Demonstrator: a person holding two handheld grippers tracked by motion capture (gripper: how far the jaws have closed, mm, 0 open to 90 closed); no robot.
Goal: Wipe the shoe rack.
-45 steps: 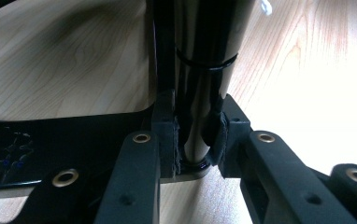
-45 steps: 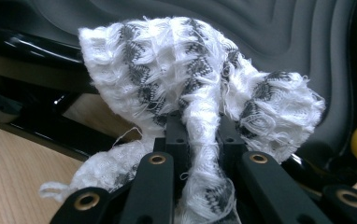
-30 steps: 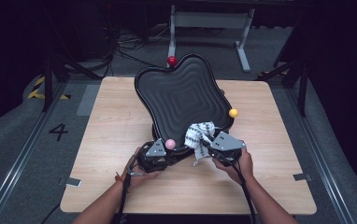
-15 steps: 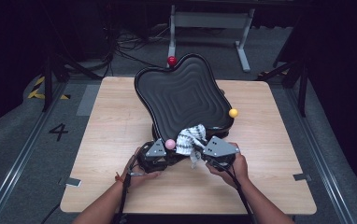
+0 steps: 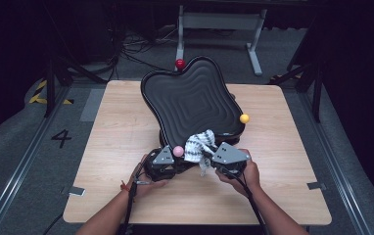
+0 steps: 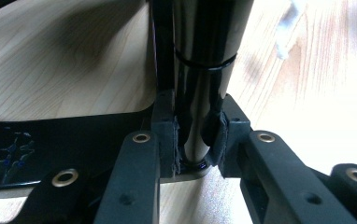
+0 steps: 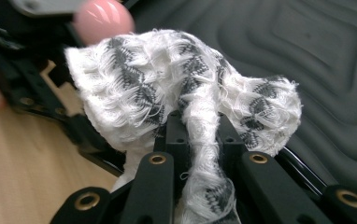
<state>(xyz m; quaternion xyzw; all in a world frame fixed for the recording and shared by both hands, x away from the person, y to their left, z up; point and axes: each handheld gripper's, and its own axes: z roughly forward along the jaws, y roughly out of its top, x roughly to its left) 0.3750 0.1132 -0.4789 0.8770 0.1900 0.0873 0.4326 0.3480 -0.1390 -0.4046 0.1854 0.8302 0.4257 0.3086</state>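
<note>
Work in hand: the person is wiping the black wavy tray (image 5: 190, 100) with a white-and-grey patterned cloth (image 5: 199, 145), while the other hand is steadying the tray.

Tray, place: it is standing tilted on the wooden table (image 5: 292, 161), its low edge near both grippers; the ribbed inside is facing the person.

Tray, handling: I judge it stiff and rather light, but glossy and slippery, so it can slide out of a grip. The thin rim (image 6: 197, 70) is the best place to take it.

Cloth, place: it is lying on the low rim of the tray, just in front of the right fingers, beside a pink ball (image 5: 177, 151).

Cloth, handling: soft, loose, very light; it is folding and bunching easily, so it is better to pinch a thick fold than a single edge.

Left gripper (image 6: 196, 140): the jaws are nearly closed and the pads are clamping the tray's dark rim, which is rising straight up between them.

Right gripper (image 7: 200, 135): the jaws are pinched together on a twisted fold of the cloth; the rest is spreading out beyond the fingertips onto the tray.

Other things: a yellow ball (image 5: 244, 118) and a red ball (image 5: 179, 63) are sitting at the tray's edge, well apart from the fingers.
</note>
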